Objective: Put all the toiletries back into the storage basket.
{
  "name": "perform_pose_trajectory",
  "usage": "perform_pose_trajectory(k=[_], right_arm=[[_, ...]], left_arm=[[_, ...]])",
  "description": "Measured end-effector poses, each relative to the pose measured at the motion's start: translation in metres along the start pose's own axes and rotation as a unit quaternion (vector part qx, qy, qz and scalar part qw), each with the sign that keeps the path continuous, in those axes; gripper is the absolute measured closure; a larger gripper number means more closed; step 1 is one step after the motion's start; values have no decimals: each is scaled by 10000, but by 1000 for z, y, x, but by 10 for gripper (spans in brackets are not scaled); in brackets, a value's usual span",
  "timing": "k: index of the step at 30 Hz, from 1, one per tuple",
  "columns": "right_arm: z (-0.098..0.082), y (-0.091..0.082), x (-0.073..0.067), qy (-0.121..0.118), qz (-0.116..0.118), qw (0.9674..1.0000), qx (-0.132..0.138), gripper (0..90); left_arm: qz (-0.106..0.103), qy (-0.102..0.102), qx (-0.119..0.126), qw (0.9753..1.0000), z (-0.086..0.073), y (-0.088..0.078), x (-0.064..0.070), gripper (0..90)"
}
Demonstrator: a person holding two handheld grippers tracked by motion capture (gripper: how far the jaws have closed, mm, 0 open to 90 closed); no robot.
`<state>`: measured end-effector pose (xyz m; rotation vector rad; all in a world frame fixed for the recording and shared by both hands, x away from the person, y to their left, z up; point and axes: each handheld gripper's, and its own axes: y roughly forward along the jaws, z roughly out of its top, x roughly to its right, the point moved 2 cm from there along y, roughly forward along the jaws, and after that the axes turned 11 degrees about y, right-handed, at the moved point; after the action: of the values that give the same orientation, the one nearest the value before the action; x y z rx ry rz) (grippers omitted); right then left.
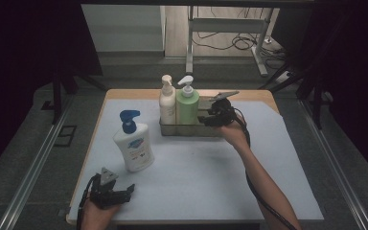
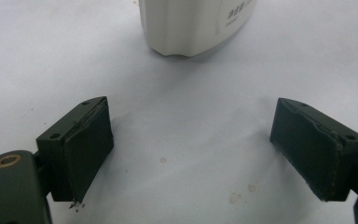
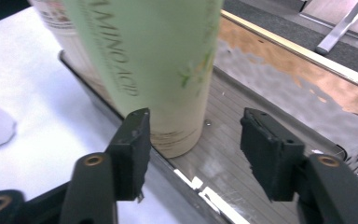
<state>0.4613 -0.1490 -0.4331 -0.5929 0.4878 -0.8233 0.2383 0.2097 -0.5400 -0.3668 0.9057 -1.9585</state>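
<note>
The right claw (image 1: 210,116) hangs wide open and empty over the bare right half of the metal tray (image 1: 168,129), the green bottle (image 1: 187,106) just ahead of its left jaw with a cream bottle (image 1: 167,103) beyond. The left claw (image 1: 126,191), also wide open and empty, rests near the bench's (image 1: 201,167) front edge; the white bottle (image 1: 134,143) stands ahead, open sheet between.

Three pump bottles (image 1: 133,142), one tray (image 1: 191,129)
</note>
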Motion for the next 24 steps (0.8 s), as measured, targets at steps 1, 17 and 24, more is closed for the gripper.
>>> perform_pose_trajectory(k=[1, 17, 24], right_arm=[[0, -2, -2, -26, 11, 10000, 23, 405], [-12, -21, -14, -248, 93, 9996, 20, 290], [-20, -35, -21, -425, 145, 9990, -24, 250]], left_arm=[[-5, -3, 4, 10000, 0, 0, 0, 125], [0, -3, 6, 10000, 0, 0, 0, 125], [-3, -3, 6, 10000, 0, 0, 0, 125]])
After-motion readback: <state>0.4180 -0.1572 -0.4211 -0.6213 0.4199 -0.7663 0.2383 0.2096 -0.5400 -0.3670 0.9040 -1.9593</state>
